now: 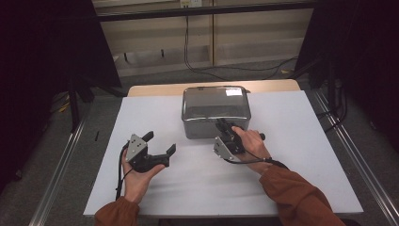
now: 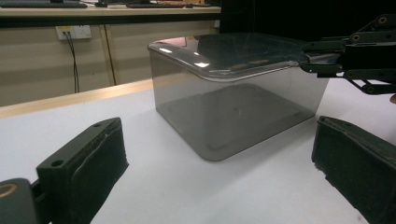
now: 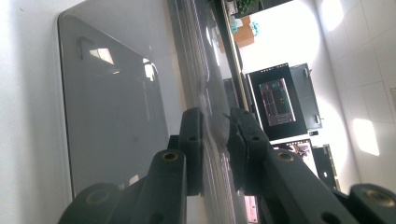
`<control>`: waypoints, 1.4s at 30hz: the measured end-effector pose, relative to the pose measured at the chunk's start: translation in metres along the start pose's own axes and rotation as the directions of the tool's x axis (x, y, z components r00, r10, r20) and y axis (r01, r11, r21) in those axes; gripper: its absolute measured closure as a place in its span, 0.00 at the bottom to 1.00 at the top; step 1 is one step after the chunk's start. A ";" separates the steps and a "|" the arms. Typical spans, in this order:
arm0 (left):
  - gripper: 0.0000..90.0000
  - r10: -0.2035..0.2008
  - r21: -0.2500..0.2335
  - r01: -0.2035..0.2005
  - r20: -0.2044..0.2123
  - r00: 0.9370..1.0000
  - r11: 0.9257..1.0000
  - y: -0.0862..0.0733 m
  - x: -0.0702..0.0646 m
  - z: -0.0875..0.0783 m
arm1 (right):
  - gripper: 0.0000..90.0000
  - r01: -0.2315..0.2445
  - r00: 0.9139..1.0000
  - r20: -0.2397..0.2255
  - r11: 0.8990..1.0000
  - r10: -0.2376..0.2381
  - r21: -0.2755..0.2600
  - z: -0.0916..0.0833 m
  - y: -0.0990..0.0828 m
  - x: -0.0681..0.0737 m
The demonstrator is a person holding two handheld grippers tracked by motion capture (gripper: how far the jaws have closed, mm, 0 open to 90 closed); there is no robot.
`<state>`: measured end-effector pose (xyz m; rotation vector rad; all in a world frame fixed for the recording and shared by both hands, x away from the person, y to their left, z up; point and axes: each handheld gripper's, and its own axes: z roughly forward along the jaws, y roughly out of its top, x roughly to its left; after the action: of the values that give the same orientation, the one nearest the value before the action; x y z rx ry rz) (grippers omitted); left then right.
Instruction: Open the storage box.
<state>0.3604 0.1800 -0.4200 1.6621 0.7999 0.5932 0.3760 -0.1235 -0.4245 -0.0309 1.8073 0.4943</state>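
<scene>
Two grippers work here: our right gripper (image 1: 222,126) pinches the near edge of the lid (image 2: 233,53) on the smoky box (image 1: 215,113) mid-surface, our left gripper (image 1: 159,142) waits spread beside it, so next we likely lift evenly.

Lab or office workroom — a white-topped table (image 1: 141,122) framed by black curtains (image 1: 42,47), with cables (image 1: 197,66), a wall socket (image 2: 74,31) and monitors (image 3: 278,100).

From my remote seat I saw a white counter (image 1: 155,117) on grey floor (image 1: 155,77), beige cabinets (image 1: 244,33) along the far wall, black cables (image 1: 188,52) trailing, darkness left and right.
</scene>
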 end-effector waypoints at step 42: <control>0.06 0.071 0.017 -0.071 0.019 0.997 0.997 0.031 0.005 0.073 | 0.87 -0.017 0.999 0.037 1.000 0.018 -0.023 -0.001 0.004 -0.020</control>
<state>0.4240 0.1337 -0.4073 1.7159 0.7371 0.6205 0.3803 -0.1243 -0.4044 -0.0217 1.7669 0.5248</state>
